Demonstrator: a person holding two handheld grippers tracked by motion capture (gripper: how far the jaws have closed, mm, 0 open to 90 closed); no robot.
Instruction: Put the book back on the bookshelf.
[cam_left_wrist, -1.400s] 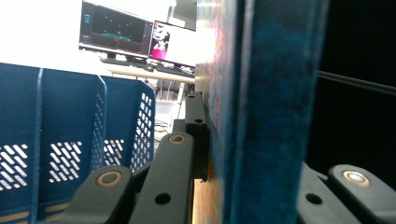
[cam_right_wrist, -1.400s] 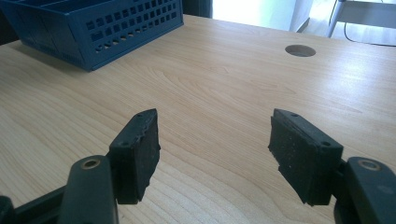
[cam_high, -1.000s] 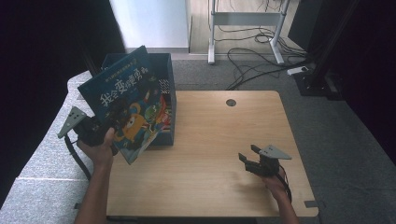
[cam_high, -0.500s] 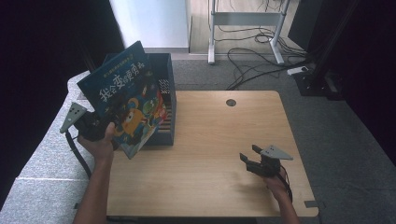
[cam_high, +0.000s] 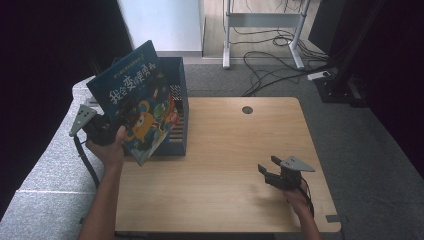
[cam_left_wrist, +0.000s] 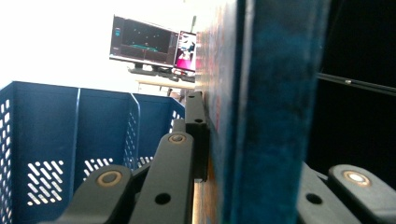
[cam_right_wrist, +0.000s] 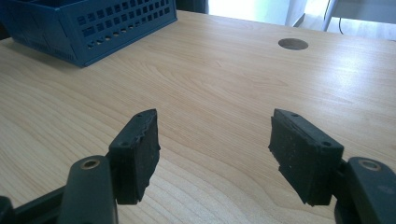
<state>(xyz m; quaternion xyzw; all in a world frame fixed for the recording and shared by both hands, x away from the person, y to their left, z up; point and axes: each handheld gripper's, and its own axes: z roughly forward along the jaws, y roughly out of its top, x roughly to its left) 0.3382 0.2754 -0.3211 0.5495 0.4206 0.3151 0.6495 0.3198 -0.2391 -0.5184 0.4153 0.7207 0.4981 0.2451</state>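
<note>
Your left gripper (cam_high: 117, 131) is clamped on a picture book (cam_high: 136, 103), its jaws pressing the book's edge between them; in the left gripper view the book (cam_left_wrist: 261, 107) runs straight up from between the jaws, seen nearly edge-on as a dark teal slab. You are holding it in the air, tilted, over the left end of the table (cam_high: 230, 150), with its cover facing up toward the high camera. The book hangs above and in front of the blue crate (cam_high: 180, 100), covering most of the crate's opening from above; whether it touches the crate cannot be told.

The cover is blue, with a row of large white Chinese characters across its upper half that begins "我会" and seems to go on "变", though the rest is too small to read surely. A smaller line of writing sits above that row, too fine to make out. Below the title is a bright cartoon drawing in orange and yellow.

The crate (cam_left_wrist: 70, 140) stands at the table's left end, its walls pierced with rows of small slots. Beyond it, in the left gripper view, two lit screens (cam_left_wrist: 154, 46) sit on a far desk; what is on them cannot be read.

Your right gripper (cam_high: 272, 172) rests low over the table's right front part, well apart from the book and the crate. Its jaws are parted with nothing between them, bare wood showing in the gap (cam_right_wrist: 215, 154). A round cable hole (cam_high: 247, 109) lies near the table's far edge.
</note>
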